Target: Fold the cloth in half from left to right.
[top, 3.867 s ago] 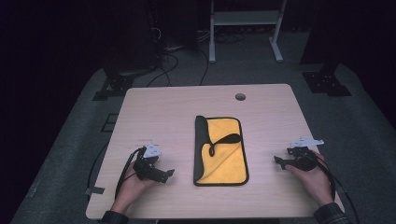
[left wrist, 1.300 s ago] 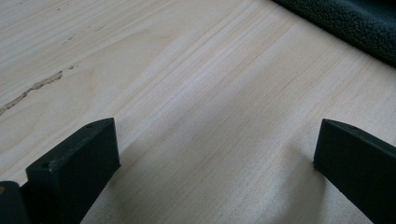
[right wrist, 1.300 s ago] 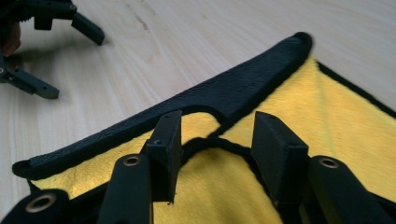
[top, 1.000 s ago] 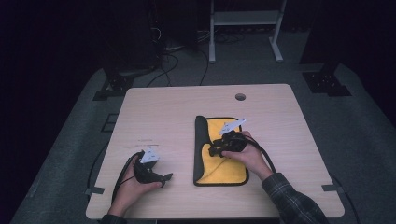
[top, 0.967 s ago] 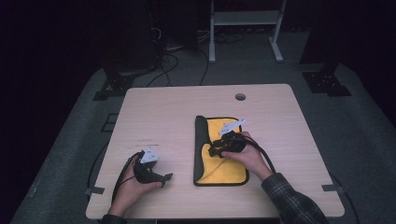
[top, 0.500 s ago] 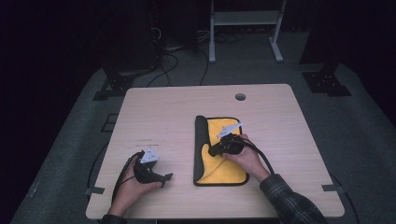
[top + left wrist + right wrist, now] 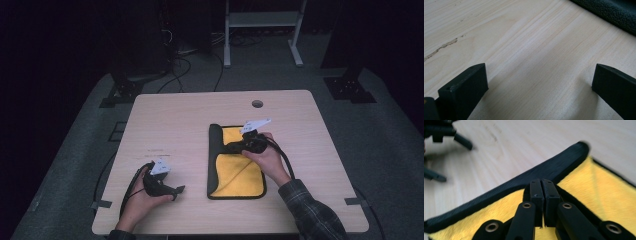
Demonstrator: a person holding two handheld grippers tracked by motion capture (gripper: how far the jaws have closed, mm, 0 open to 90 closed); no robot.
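Bare wooden table [image 7: 170,125] surrounds the left gripper [image 7: 172,190], which rests near the front edge, jaws spread with nothing between them. Mid-table lies the yellow cloth [image 7: 240,172] with its dark folded border [image 7: 541,173]. Over it the right gripper [image 7: 541,195] is pinching that border, jaws having just closed. Open tabletop lies to the right.

In the right gripper view, the closed jaws cover the spot where they meet the yellow cloth with the black folded edge [image 7: 599,195], so whether any fabric is pinched cannot be told. The cloth's far corner is smeared by blur, and the picture's lower edge cuts it off. The other black gripper [image 7: 439,135], far left, looks blurred and cropped.
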